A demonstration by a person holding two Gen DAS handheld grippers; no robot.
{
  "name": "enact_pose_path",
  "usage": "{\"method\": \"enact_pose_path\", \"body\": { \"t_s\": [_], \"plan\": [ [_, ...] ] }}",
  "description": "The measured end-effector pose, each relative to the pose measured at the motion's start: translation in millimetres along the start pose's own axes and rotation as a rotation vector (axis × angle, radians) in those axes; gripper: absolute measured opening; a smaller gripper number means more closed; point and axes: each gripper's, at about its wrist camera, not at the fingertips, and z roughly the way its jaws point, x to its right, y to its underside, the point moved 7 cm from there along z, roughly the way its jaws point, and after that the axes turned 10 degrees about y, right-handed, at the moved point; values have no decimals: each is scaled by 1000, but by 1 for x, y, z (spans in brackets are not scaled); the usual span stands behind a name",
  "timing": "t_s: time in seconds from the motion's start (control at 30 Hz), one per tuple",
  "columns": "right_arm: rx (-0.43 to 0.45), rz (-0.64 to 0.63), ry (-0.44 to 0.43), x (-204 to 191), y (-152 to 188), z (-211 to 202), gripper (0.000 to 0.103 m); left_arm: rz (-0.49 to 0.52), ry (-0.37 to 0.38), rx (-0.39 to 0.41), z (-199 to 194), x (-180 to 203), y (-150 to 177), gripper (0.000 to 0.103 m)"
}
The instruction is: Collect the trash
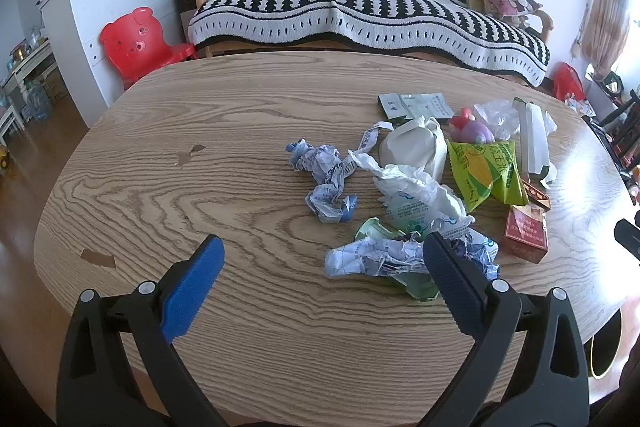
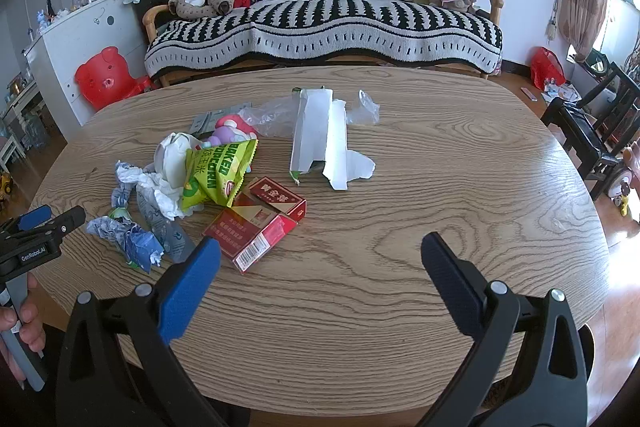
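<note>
A pile of trash lies on the wooden table (image 1: pixel 240 327). It holds crumpled blue-white paper (image 1: pixel 326 175), a crumpled wrapper (image 1: pixel 380 257), a green snack bag (image 1: pixel 486 173), a red cigarette pack (image 1: pixel 525 233) and an opened white carton (image 1: pixel 532 139). My left gripper (image 1: pixel 322 247) is open and empty above the table, its right finger just in front of the crumpled wrapper. My right gripper (image 2: pixel 320 251) is open and empty, with the red cigarette pack (image 2: pixel 256 227) just beyond its left finger. The green snack bag (image 2: pixel 218 173) and white carton (image 2: pixel 320 139) lie farther off. The left gripper shows at the left edge of the right wrist view (image 2: pixel 40 223).
A black-and-white covered sofa (image 2: pixel 320 15) stands behind the table. A red bear chair (image 1: pixel 136 39) and a white cabinet (image 1: pixel 92 7) are at the left. A dark chair (image 2: pixel 592 131) stands at the right. A pink-purple toy (image 2: pixel 230 131) sits in the trash pile.
</note>
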Motion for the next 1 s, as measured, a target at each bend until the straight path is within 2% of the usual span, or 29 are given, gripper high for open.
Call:
{"method": "enact_pose_path", "body": {
  "t_s": [0.6, 0.8, 0.9, 1.0],
  "plan": [
    [-3, 0, -1, 0, 0, 1, 97, -2, -8, -8, 4, -3, 2, 97],
    [-15, 1, -21, 0, -5, 5, 97, 17, -9, -73, 25, -14, -8, 97],
    [-36, 8, -24, 1, -17, 22, 97, 22, -30, -100, 39, -22, -18, 97],
    [-61, 17, -11, 1, -33, 46, 97, -2, 4, -159, 62, -27, -23, 97]
  ]
}}
